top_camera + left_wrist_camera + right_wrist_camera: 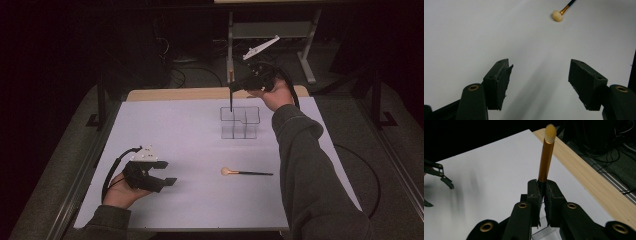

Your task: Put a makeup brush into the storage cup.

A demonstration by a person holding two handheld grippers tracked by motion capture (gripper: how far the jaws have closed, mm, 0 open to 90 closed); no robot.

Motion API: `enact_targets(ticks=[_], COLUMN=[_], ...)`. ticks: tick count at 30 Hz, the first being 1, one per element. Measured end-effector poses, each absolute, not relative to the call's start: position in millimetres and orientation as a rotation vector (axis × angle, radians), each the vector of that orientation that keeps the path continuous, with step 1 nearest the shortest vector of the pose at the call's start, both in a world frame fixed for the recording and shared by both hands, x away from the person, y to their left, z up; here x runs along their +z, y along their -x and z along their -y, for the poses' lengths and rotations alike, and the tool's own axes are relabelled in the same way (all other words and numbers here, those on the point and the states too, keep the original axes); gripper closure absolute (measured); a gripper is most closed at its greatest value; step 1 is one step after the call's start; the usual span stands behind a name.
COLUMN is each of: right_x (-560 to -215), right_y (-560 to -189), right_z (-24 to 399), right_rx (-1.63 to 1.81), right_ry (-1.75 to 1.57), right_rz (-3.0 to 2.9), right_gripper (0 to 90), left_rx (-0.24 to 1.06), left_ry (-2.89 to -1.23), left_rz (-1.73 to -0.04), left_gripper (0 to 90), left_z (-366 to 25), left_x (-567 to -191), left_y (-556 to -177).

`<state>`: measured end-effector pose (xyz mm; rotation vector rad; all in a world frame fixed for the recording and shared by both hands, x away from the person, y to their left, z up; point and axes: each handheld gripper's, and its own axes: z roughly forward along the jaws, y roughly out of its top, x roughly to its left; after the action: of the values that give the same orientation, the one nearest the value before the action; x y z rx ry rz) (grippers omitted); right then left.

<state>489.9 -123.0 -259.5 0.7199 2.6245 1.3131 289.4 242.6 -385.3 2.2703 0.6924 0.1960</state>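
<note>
Gold-handled brush (546, 160), pinched between the pressed-together jaws of the right gripper (543, 192), above the clear organizer (240, 122) near the tabletop's (175, 130) far edge. Second brush (246, 173) lies toward the near edge. Left gripper (162, 173), jaws spread and empty, sits at the near left corner.

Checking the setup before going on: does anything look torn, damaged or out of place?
Yes: on the left gripper, one jaw's dark pad is ragged and peeling along its edge. Otherwise one brush lies loose on the table.
</note>
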Motion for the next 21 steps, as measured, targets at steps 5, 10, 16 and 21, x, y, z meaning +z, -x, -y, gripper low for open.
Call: enact_targets(ticks=[5, 10, 16, 21], right_x=[-262.6, -267.2, -275.0, -283.9], right_y=[-493.9, -496.8, -499.9, -502.1], right_z=[121.2, 119.0, 113.4, 109.6], right_rx=[1.309, 1.305, 1.296, 1.268], right_ry=[-0.751, -0.77, -0.778, -0.789], right_rz=[-2.623, -2.623, -2.632, -2.649], right_gripper=[82.7, 82.7, 82.7, 82.7], left_rx=[0.193, 0.189, 0.189, 0.19], left_ry=[-2.279, -2.278, -2.289, -2.286], left_rz=[-0.689, -0.688, -0.68, -0.678], left_gripper=[33.3, 33.2, 33.1, 33.0], left_z=[-242.4, -240.7, -240.7, -240.7], left_x=[-385.7, -386.1, -386.3, -385.8], left_y=[-289.4, -289.2, -290.0, -289.6])
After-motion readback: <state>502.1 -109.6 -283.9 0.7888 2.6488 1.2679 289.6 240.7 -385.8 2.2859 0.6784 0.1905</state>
